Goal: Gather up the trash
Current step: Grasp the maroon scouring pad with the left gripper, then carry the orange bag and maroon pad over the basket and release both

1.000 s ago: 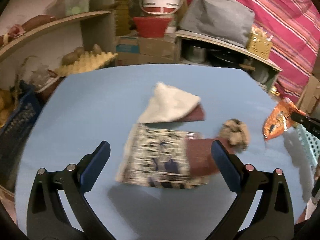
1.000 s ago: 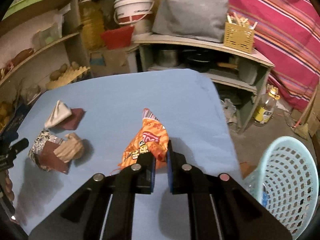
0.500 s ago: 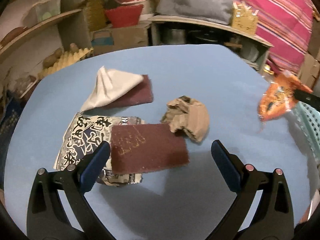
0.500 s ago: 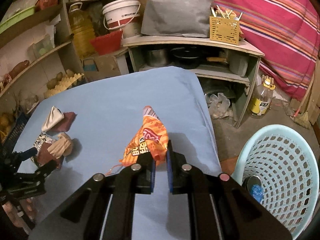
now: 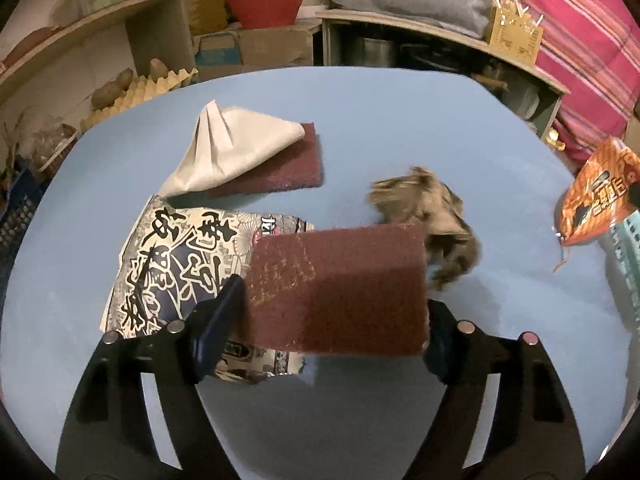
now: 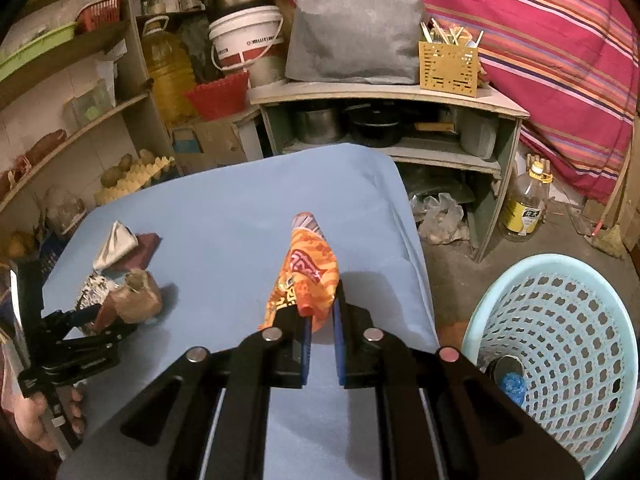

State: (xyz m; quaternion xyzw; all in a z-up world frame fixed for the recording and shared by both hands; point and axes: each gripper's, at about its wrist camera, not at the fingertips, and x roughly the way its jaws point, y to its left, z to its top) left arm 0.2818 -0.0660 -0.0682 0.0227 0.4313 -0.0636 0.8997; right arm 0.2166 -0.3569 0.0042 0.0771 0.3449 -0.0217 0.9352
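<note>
On the blue table (image 6: 224, 200), at its left side, two dark red scouring pads are lying, also one white paper (image 5: 232, 152), one printed wrapper (image 5: 168, 264) and one brown paper ball (image 5: 436, 220). The left gripper (image 5: 332, 308) has just been closing and its jaws are now touching the near scouring pad (image 5: 336, 292). The middle of the table is lying bare up to its right edge. The right gripper (image 6: 321, 346) is squeezing the orange snack bag (image 6: 308, 276). Rightmost, on the floor, the light blue basket (image 6: 560, 344) is holding some blue trash (image 6: 512, 386).
</note>
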